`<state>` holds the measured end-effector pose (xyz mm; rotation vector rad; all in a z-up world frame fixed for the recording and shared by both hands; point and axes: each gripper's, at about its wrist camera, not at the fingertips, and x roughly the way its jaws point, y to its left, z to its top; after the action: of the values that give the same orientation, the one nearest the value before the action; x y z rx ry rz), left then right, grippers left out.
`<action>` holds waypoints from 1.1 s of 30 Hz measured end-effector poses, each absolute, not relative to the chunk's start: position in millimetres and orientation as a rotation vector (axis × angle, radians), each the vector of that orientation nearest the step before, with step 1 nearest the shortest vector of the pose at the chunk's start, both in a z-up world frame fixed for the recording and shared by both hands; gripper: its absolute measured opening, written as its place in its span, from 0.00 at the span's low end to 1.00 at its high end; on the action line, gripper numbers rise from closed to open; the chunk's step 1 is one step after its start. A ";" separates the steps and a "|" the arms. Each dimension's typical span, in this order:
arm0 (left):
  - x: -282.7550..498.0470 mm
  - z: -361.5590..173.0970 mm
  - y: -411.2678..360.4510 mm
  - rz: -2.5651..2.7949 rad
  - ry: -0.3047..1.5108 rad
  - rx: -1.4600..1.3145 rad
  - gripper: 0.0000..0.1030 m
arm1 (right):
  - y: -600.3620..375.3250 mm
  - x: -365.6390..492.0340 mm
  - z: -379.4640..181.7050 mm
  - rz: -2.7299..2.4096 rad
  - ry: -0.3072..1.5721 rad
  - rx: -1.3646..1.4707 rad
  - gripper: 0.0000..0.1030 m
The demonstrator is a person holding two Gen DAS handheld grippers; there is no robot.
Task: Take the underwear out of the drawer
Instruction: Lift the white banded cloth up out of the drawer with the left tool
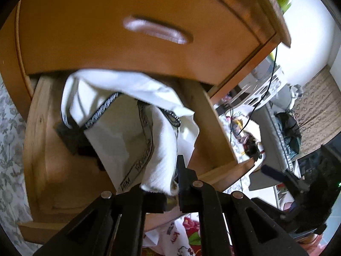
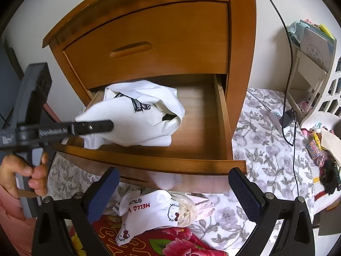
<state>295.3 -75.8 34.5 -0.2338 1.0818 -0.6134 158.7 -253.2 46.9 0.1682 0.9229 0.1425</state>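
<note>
The lower drawer [image 2: 170,162] of a wooden nightstand stands pulled out. White underwear [image 2: 145,117] with a dark lettered waistband lies bunched in its left half. My left gripper [image 2: 100,127], held by a hand [image 2: 32,170], reaches in from the left and is shut on the fabric's near edge. In the left wrist view the underwear [image 1: 127,128] hangs stretched from the left gripper [image 1: 168,189] up toward the drawer's back, above the drawer wall [image 1: 42,128]. My right gripper [image 2: 173,183] is open and holds nothing, just in front of the drawer's front panel.
The upper drawer [image 2: 131,49] is closed, with a slot handle. Hello Kitty socks [image 2: 149,211] and other clothes lie on floral bedding [image 2: 266,149] below the drawer. A black cable [image 2: 289,64] hangs down at the right beside a white shelf [image 2: 309,70].
</note>
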 end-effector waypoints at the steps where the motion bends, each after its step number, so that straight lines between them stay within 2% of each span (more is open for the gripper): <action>1: 298.7 40.9 -72.7 -0.602 1.071 -0.237 0.07 | -253.6 158.4 47.4 0.141 0.923 0.169 1.00; 14: 310.4 113.8 -44.1 -0.571 0.850 -0.350 0.06 | -255.7 144.8 62.1 0.132 0.889 0.173 1.00; 33: 227.3 221.1 21.2 -0.514 0.554 -0.343 0.06 | -243.9 111.6 93.7 0.141 0.824 0.153 1.00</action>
<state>227.3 21.2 221.1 -0.3432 0.5541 -0.5139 111.6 -243.9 93.7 0.1529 0.8243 0.1413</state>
